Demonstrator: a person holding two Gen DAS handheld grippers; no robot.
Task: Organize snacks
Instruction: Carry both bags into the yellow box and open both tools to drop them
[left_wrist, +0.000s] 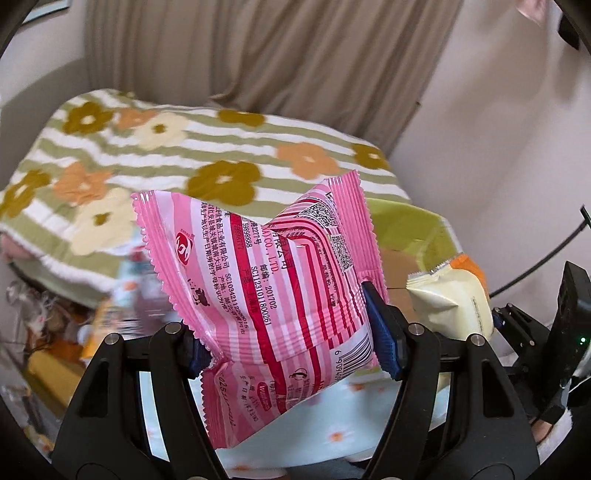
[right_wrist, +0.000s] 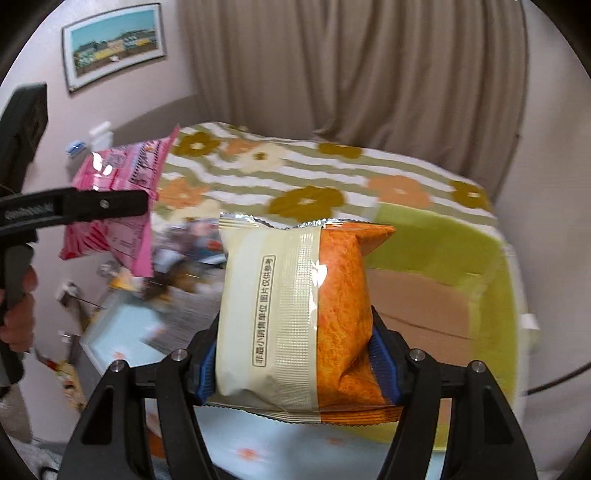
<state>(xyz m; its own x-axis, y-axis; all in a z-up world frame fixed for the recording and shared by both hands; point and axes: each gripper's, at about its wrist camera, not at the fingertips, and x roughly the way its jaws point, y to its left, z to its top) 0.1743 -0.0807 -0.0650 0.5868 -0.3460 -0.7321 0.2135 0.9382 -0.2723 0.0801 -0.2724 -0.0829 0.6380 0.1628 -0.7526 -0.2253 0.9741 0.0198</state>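
Observation:
My left gripper (left_wrist: 291, 343) is shut on a pink striped snack packet (left_wrist: 273, 280) and holds it in the air above the table. The same packet shows in the right wrist view (right_wrist: 110, 206) at the left, pinched by the left gripper's black finger (right_wrist: 99, 203). My right gripper (right_wrist: 295, 362) is shut on a cream and orange snack packet (right_wrist: 306, 314), held upright. That packet also shows at the right of the left wrist view (left_wrist: 450, 299).
A green box with a brown cardboard bottom (right_wrist: 443, 266) stands ahead to the right, also in the left wrist view (left_wrist: 413, 229). A flowered striped blanket (left_wrist: 166, 147) covers the bed behind. Blurred loose snacks (right_wrist: 184, 258) lie to the left on a light blue flowered cloth (right_wrist: 122, 339).

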